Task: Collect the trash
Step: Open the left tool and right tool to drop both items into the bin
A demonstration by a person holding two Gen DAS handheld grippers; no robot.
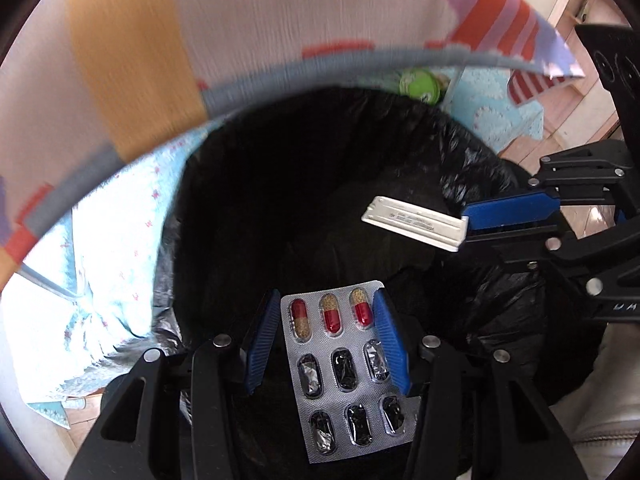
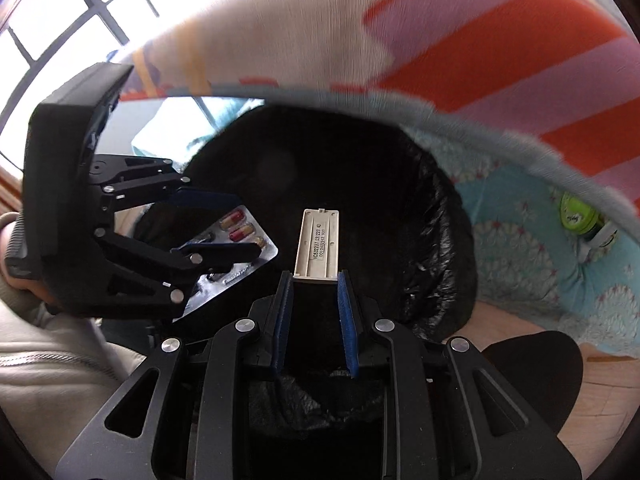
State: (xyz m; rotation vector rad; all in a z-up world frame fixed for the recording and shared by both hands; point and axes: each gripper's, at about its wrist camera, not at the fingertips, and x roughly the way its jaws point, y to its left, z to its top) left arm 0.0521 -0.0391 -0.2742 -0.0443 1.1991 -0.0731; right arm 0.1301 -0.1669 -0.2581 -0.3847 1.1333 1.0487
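Note:
A bin lined with a black bag [image 1: 304,184] [image 2: 432,240] stands below both grippers. My left gripper [image 1: 326,300] is shut on a silver blister pack [image 1: 344,368] that has three red-and-tan capsules and several emptied pockets, and holds it over the bin's mouth. The pack also shows in the right wrist view [image 2: 240,236]. My right gripper [image 2: 314,278] is shut on the end of a white plastic strip [image 2: 318,246] with printed numbers, also over the bin. In the left wrist view that gripper [image 1: 466,226] comes in from the right with the strip [image 1: 414,224].
A bed with a striped orange, lilac and white cover [image 1: 280,12] [image 2: 480,52] overhangs the bin. A light blue patterned cloth [image 1: 112,232] [image 2: 532,256] hangs below it. A green round object [image 1: 420,82] [image 2: 578,212] lies under the bed. Wooden floor [image 2: 600,392] lies at the right.

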